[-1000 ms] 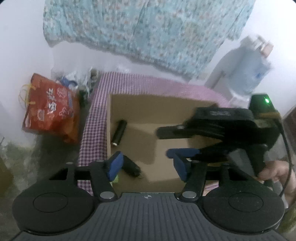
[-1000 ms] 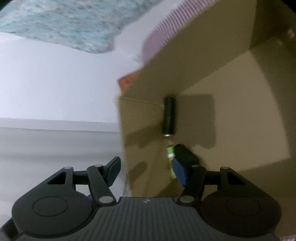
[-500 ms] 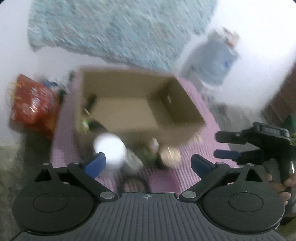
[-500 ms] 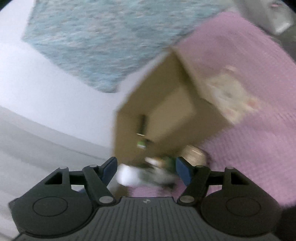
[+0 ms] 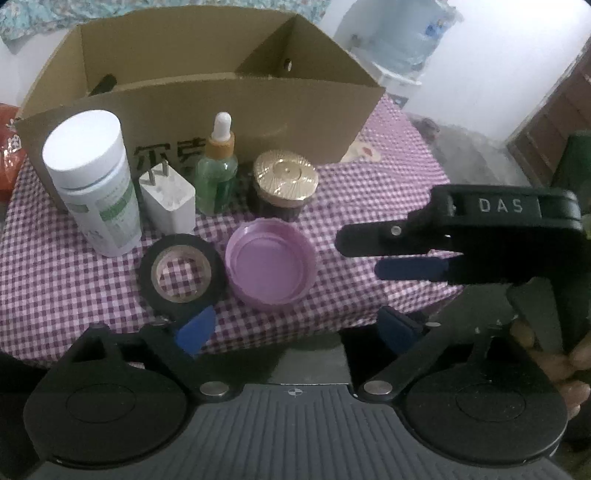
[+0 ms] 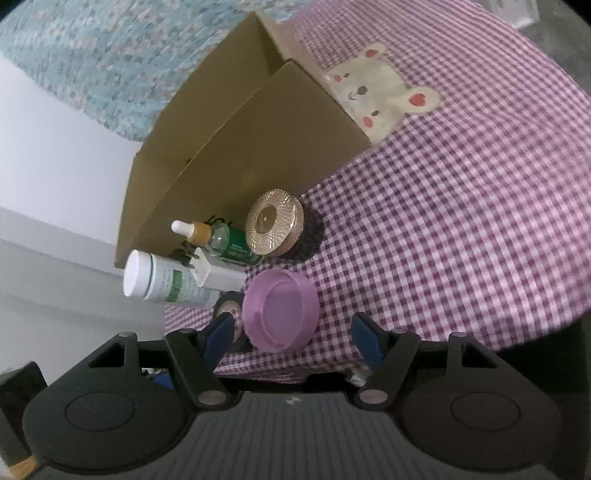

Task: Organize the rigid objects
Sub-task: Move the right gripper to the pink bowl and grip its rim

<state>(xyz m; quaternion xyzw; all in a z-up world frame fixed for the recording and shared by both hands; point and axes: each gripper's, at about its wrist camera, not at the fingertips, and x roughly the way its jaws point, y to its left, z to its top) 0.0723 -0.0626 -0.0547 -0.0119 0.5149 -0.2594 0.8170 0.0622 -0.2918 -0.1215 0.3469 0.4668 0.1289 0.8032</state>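
A cardboard box (image 5: 229,107) stands at the back of the purple checked table, with a black cylinder (image 5: 105,83) inside. In front of it stand a white bottle (image 5: 94,184), a white charger plug (image 5: 168,197), a green dropper bottle (image 5: 218,173) and a gold-lidded jar (image 5: 284,181). Nearer lie a black tape roll (image 5: 181,275) and a purple lid (image 5: 271,267). My left gripper (image 5: 295,328) hangs over the table's front edge, jaws wide and closing, nothing between them. My right gripper (image 6: 293,334) is open, and the purple lid (image 6: 280,308) lies just ahead of its fingertips, untouched.
The table's front edge runs under both grippers. A water jug (image 5: 413,33) stands at the back right, wooden furniture (image 5: 546,122) at the right and an orange bag (image 5: 7,147) at the left. A bear patch (image 6: 380,96) marks the cloth beside the box.
Both grippers have pulled back out of the box and sunk to the table's front edge. The left jaws stand wider than a second ago. The objects in front of the box have come into view.
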